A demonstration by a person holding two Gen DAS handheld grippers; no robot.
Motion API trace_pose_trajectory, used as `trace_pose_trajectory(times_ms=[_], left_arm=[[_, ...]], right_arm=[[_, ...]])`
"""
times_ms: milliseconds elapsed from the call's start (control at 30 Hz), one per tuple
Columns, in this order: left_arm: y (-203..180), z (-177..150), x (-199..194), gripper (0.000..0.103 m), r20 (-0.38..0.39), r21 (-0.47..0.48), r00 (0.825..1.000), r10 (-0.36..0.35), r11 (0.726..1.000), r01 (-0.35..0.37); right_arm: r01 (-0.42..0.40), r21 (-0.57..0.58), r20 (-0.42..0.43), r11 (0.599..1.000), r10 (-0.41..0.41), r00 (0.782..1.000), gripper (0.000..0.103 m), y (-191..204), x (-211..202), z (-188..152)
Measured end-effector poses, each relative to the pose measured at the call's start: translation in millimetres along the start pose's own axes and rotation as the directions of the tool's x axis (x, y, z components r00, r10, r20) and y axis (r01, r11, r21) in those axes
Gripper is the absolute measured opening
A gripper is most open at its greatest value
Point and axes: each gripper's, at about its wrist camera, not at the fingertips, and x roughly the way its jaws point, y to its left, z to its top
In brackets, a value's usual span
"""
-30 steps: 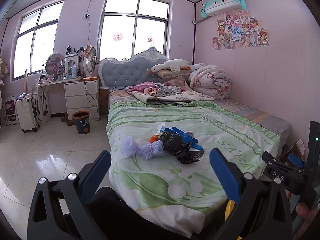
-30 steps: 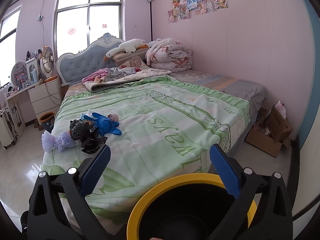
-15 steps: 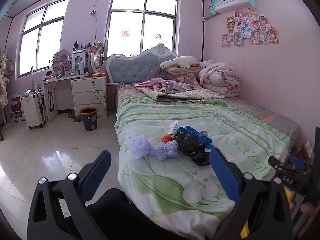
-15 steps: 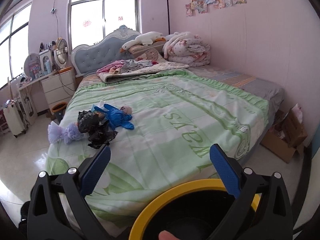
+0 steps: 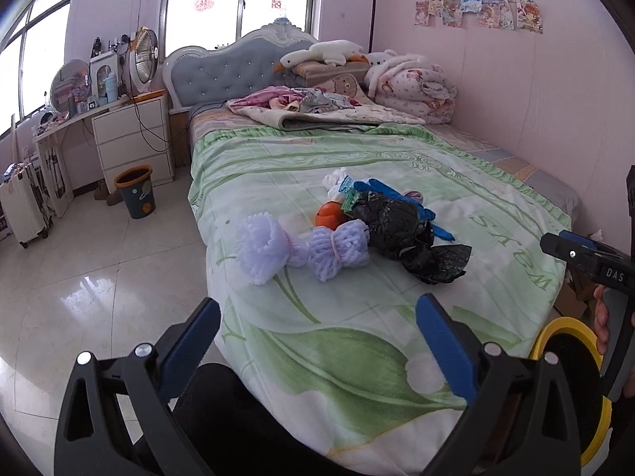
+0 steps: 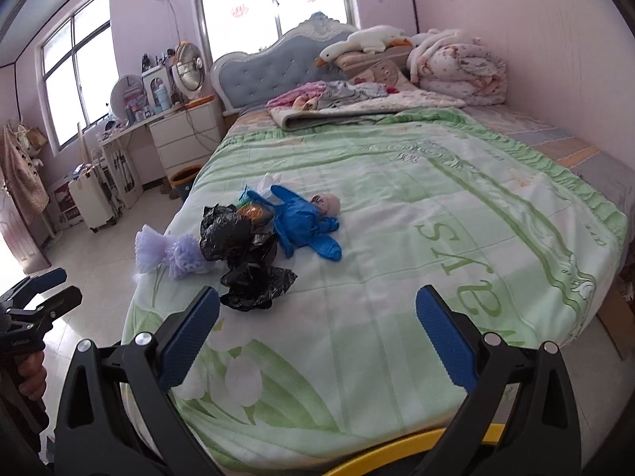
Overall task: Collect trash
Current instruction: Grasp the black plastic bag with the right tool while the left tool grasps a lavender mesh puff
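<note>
1. Two grippers hover over the near end of the bed: the left gripper and right gripper both have their blue fingers spread wide, gripping nothing.
2. The trash pile lies mid-bed: a black bag, a blue glove, two lilac foam nets and something orange.
3. A yellow-rimmed bin sits just off the bed's near edge.
4. The bed cover reads "STAR"; the right gripper's body shows "DAS".

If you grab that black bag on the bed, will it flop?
Probably. The black bag looks like thin, crumpled plastic, so it should sag and feel light. It touches the blue glove, which might drag along.
</note>
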Motion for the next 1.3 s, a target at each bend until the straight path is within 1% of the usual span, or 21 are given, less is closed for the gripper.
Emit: trace_pose_trajectory(times_ms=[33,67,133,233,333,400,433,500,667,767,867,967,1067,1167,1300], left_arm=[[2,2,7,0.095,-0.002,0.005,1.0,0.013,1.0,-0.013],[4,4,13,0.095,-0.005,0.009,1.0,0.018,1.0,-0.018],[9,9,26,0.095,-0.014,0.013,1.0,-0.002,1.0,0.002],[13,19,43,0.095,-0.021,0.037,1.0,-0.002,0.999,0.003],[16,26,60,0.095,-0.029,0.063,0.999,-0.022,0.998,0.024],[20,31,69,0.095,-0.036,0.072,0.999,-0.006,0.997,0.009],[23,33,72,0.095,-0.035,0.07,0.999,-0.011,0.997,0.013],[32,36,77,0.095,-0.022,0.05,1.0,-0.008,0.999,0.009],[56,43,98,0.095,-0.046,-0.008,0.999,0.018,1.0,-0.019],[67,45,111,0.095,-0.054,-0.041,0.997,0.047,0.998,-0.049],[74,45,121,0.095,-0.051,-0.083,0.998,0.044,0.995,-0.048],[76,44,130,0.095,-0.052,-0.099,0.997,0.051,0.994,-0.056],[82,44,137,0.095,-0.045,-0.129,0.998,0.042,0.99,-0.047],[82,44,146,0.095,-0.05,-0.147,0.998,0.027,0.989,-0.034],[80,42,160,0.095,-0.07,-0.167,0.997,-0.015,0.986,0.003]], right_arm=[[-0.022,-0.012,-0.021,1.0,0.022,1.0,0.095,1,9,1],[-0.024,-0.028,-0.036,0.999,0.023,0.999,0.095,4,18,2],[-0.029,-0.053,-0.062,0.998,0.026,0.998,0.095,11,34,3],[-0.069,-0.074,-0.102,0.995,0.062,0.993,0.095,17,55,8],[-0.103,-0.119,-0.135,0.988,0.087,0.987,0.095,25,73,14],[-0.122,-0.134,-0.159,0.983,0.1,0.982,0.095,30,84,18],[-0.125,-0.14,-0.169,0.982,0.1,0.981,0.095,32,89,19],[-0.13,-0.156,-0.186,0.979,0.1,0.977,0.095,36,96,22],[-0.128,-0.174,-0.197,0.976,0.093,0.976,0.095,43,108,25],[-0.128,-0.178,-0.194,0.976,0.092,0.977,0.095,46,113,27],[-0.126,-0.187,-0.199,0.974,0.088,0.976,0.095,50,121,27],[-0.13,-0.21,-0.214,0.969,0.084,0.973,0.095,56,128,26],[-0.14,-0.231,-0.22,0.963,0.088,0.971,0.095,63,131,24],[-0.119,-0.273,-0.196,0.955,0.065,0.978,0.095,70,134,24],[-0.121,-0.278,-0.222,0.953,0.059,0.973,0.095,74,152,25]])
